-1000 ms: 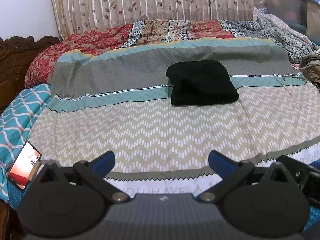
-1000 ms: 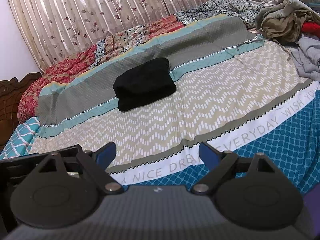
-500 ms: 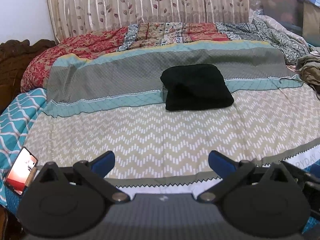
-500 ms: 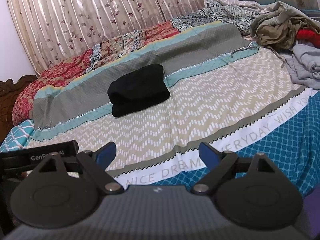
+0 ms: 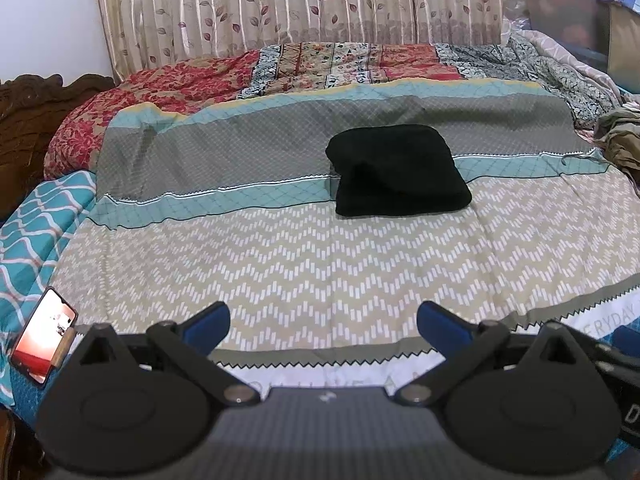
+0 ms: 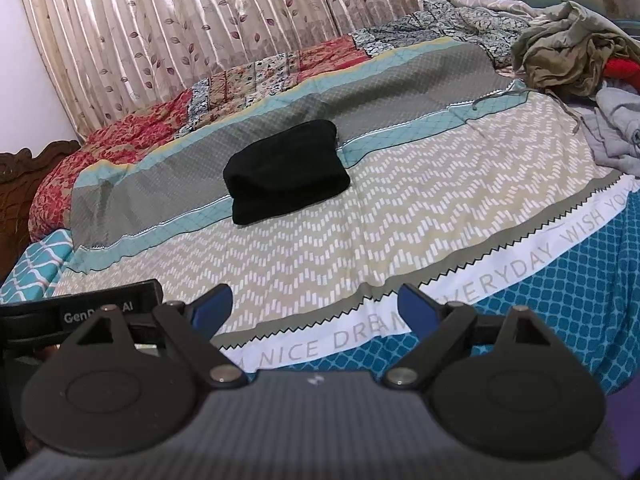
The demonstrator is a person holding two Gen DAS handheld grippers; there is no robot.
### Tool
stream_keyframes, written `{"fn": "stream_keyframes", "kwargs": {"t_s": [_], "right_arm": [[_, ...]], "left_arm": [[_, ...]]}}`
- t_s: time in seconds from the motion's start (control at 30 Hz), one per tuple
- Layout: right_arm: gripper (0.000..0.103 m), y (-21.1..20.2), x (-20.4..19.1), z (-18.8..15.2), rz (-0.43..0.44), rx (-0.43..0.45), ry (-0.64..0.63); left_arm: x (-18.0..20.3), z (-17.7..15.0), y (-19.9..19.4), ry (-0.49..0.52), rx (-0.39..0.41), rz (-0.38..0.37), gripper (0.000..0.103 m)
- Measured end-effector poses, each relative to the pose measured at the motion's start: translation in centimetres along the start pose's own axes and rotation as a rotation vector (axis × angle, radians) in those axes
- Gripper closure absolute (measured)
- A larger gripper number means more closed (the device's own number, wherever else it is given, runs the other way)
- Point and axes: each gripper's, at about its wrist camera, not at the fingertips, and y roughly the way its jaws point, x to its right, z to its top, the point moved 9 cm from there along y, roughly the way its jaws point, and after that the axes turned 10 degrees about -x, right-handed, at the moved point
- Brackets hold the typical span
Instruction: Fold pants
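The left gripper (image 5: 322,322) sits at the bottom of its frame with its blue-tipped fingers (image 5: 208,322) spread wide; nothing is between them and they touch nothing. The right gripper (image 6: 314,306) is the same in its own view: wide apart, holding nothing, fingers (image 6: 418,308) clear of the cloth below.

The pants (image 5: 396,172) lie folded into a thick black bundle, roughly rectangular with rounded corners, right of centre in the left view and a little left of centre (image 6: 284,172) in the right view. They rest across the teal stripe of the bedsheet (image 5: 320,264), well apart from both grippers, with only flat sheet in between.

The sheet is thin woven cloth in bands: grey diamond print at the back, a teal stripe, then beige with white chevrons, then a zigzag edge and a white band with grey lettering (image 6: 500,276). A quilt (image 5: 340,64) in red and floral patches lies behind it, below a pleated curtain (image 5: 280,4) with a leaf print. At the lower left of the left view a phone (image 5: 44,340) stands tilted with its screen lit. A heap of crumpled clothes (image 6: 568,52), olive, red and grey, fills the upper right of the right view. A dark carved wooden headboard (image 5: 36,120) shows at the left edge.
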Motion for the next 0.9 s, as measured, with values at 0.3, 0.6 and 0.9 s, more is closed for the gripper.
{"fn": "stream_keyframes", "kwargs": {"t_s": [0.3,0.6,0.9], "right_arm": [[0.012,0.0,-1.1,-0.5,-0.002,-0.006,-0.015],[0.012,-0.2,-1.5,-0.8,-0.003,-0.003,-0.016],[0.012,-0.4,-1.6,-0.9,0.000,0.008,-0.010]], "left_arm": [[-0.8,-0.1,-0.3,-0.020,0.005,-0.006,0.000],[-0.9,-0.3,-0.3,-0.016,0.001,-0.012,0.000],[-0.5,-0.6,-0.5,0.005,0.003,-0.008,0.000]]}}
